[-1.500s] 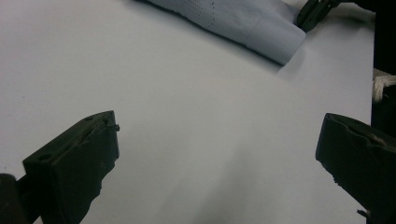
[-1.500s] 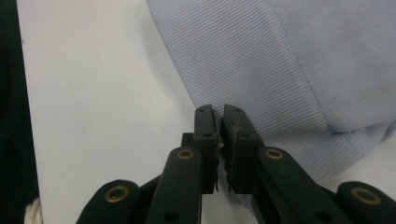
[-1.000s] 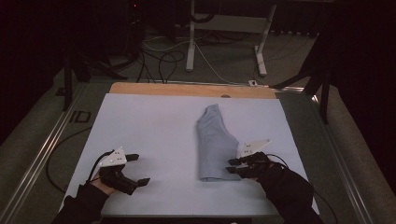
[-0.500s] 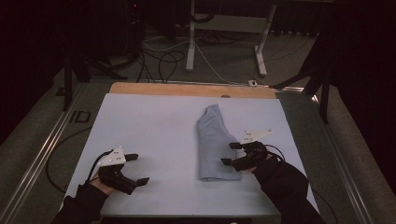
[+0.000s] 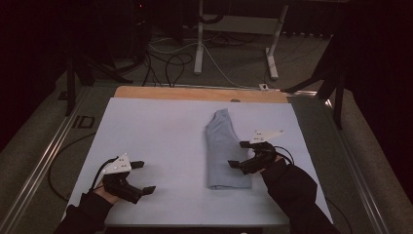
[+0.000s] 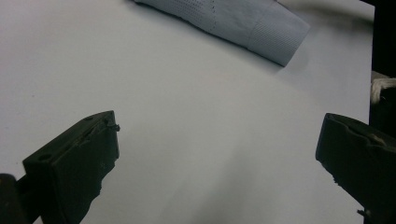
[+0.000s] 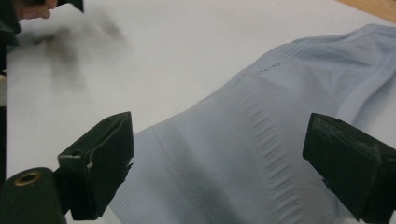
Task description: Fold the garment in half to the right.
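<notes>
Right gripper (image 5: 239,154) just opened; left gripper (image 5: 141,176) agape

High view is dim and grainy: the room beyond lies in near darkness, while the pale surface (image 5: 160,131) catches even light from above and stands out as the one bright area. In both gripper views the surface reads bright and flat without glare, and the near black tongs are soft-edged. A smeared dark shadow (image 7: 70,44) lies at the right gripper view's upper left.
</notes>
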### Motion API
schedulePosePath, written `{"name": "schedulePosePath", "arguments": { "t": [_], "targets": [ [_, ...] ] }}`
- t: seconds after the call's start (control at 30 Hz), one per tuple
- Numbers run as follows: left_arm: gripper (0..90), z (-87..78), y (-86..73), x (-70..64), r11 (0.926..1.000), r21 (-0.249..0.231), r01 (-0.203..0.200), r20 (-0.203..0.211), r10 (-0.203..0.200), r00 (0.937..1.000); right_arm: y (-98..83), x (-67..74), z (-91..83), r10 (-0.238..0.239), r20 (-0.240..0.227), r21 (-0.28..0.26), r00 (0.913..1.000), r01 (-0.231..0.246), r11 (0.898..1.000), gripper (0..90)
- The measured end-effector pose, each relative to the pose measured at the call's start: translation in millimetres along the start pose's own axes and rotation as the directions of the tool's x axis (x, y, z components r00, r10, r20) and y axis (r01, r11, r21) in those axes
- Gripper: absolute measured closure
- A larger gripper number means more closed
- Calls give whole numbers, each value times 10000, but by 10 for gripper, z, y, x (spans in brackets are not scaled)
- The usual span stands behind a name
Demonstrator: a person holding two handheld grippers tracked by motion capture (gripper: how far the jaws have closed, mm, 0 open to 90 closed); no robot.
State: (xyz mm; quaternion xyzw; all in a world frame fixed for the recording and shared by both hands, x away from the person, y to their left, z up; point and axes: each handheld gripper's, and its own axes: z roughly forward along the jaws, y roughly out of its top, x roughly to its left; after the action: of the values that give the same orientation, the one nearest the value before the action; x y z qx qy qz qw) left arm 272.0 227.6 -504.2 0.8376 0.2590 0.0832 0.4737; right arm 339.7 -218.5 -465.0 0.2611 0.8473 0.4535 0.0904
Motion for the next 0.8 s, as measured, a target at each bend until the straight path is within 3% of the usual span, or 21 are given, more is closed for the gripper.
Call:
{"name": "schedulePosePath", "arguments": {
  "t": [0.4,0.6,0.8],
  "targets": [
    [3,-12,-4,1,10000,2,22,-2,-22,10000,-110,-34,-188,227,871,-289,9959,-203,9994,89],
    [4,-15,-5,-6,10000,-67,-19,158,20,9999,-245,-45,-253,440,1282,-370,9908,-395,9985,90],
    [3,-28,-18,-15,10000,-22,-87,118,88,9999,-427,-61,-285,662,1369,-332,9884,-622,9975,89]
  ]
}}
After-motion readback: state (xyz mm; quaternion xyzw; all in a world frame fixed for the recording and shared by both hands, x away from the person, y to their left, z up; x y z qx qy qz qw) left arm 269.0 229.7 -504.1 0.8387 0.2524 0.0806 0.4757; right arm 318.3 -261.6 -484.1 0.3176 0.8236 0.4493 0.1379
